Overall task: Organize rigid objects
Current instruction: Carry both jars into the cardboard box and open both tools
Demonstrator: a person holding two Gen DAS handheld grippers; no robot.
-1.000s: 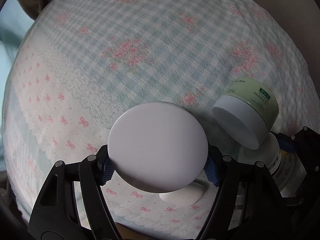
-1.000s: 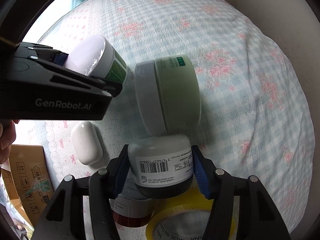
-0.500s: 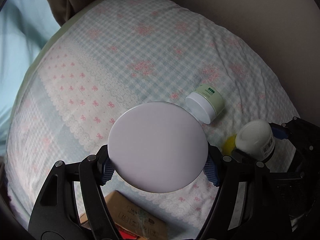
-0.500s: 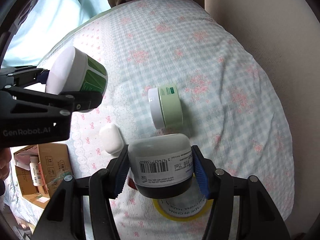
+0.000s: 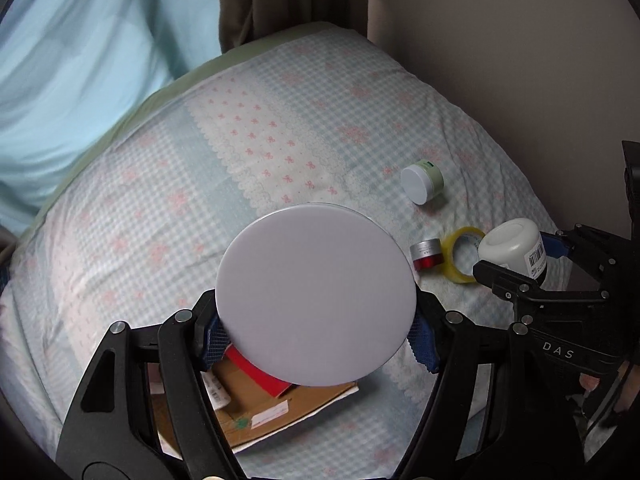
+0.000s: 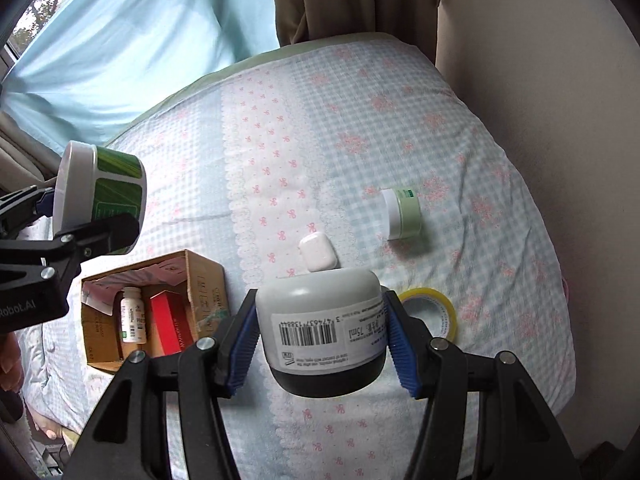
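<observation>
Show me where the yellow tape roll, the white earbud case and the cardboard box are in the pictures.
yellow tape roll (image 6: 448,307): right wrist view, on its right rim.
white earbud case (image 6: 318,254): right wrist view, on its top face.
cardboard box (image 6: 206,280): right wrist view, on its right outer wall.

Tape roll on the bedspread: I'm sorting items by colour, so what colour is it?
The tape roll is yellow with a see-through look; the right wrist view shows it best.
</observation>
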